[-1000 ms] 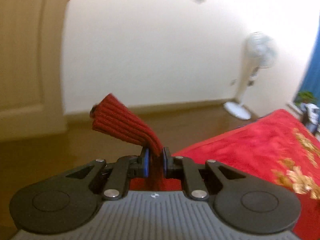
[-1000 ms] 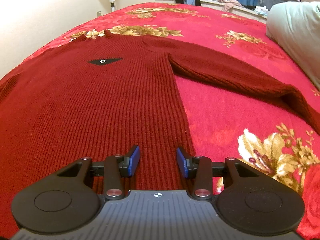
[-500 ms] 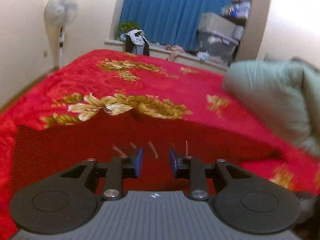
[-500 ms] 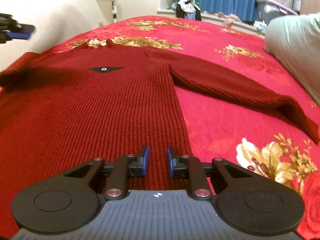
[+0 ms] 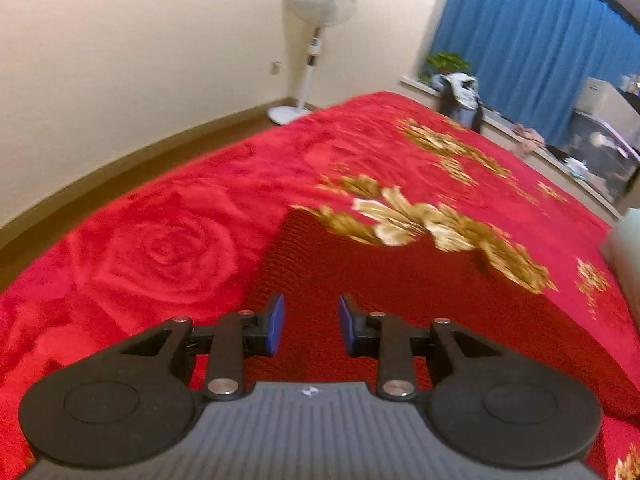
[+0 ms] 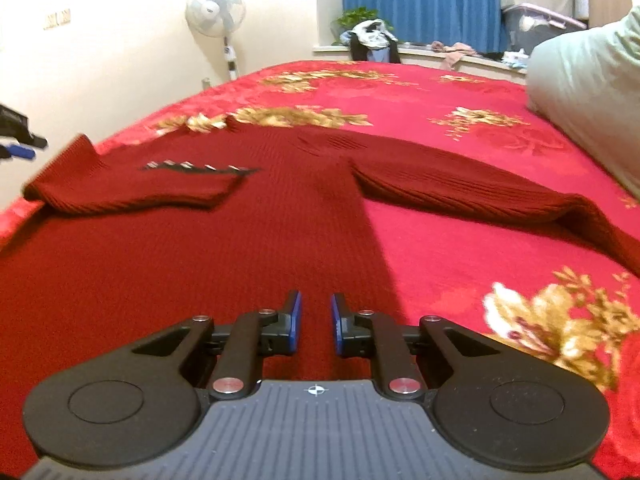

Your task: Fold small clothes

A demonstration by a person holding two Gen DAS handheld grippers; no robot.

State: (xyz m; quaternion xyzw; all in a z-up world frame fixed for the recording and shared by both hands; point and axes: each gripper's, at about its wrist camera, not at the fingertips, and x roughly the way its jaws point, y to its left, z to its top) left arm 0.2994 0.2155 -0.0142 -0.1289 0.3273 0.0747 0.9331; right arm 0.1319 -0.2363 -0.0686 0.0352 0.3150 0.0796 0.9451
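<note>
Sweater: we note a dark red ribbed knit sweater (image 6: 224,248) lying flat on the bed, body spread toward the right wrist camera, neckline at the far end.
Left sleeve: folded in across the chest (image 6: 132,188), thick ribbed cuff end lying just over a small black patch with pale marks; edges blurred.
Right sleeve: stretched out sideways (image 6: 480,196) on the bedspread, a long ribbed tube with its cuff running off toward the picture's right edge.
Bedspread: plush bright red blanket (image 5: 160,248) with embossed roses and gold flower prints.
Right tongs: we see the right tongs (image 6: 316,322) low over the sweater's hem, blue pads closing with a narrow gap left; the knit shows behind the gap, but we cannot tell if any fabric is pinched.
Left tongs: the left tongs (image 5: 309,324) are released, blue pads apart, nothing between them, hovering over the sweater's shoulder area (image 5: 360,280).
Left view only: the floor, a wooden skirting board and the full white pedestal fan (image 5: 316,36) by the cream wall.
Right view only: the whole sweater layout, a pale green pillow (image 6: 580,92) at the right, and the left tongs' blue tip at the far left edge.
Both views: blue curtain (image 6: 420,4) and cluttered sill.
</note>
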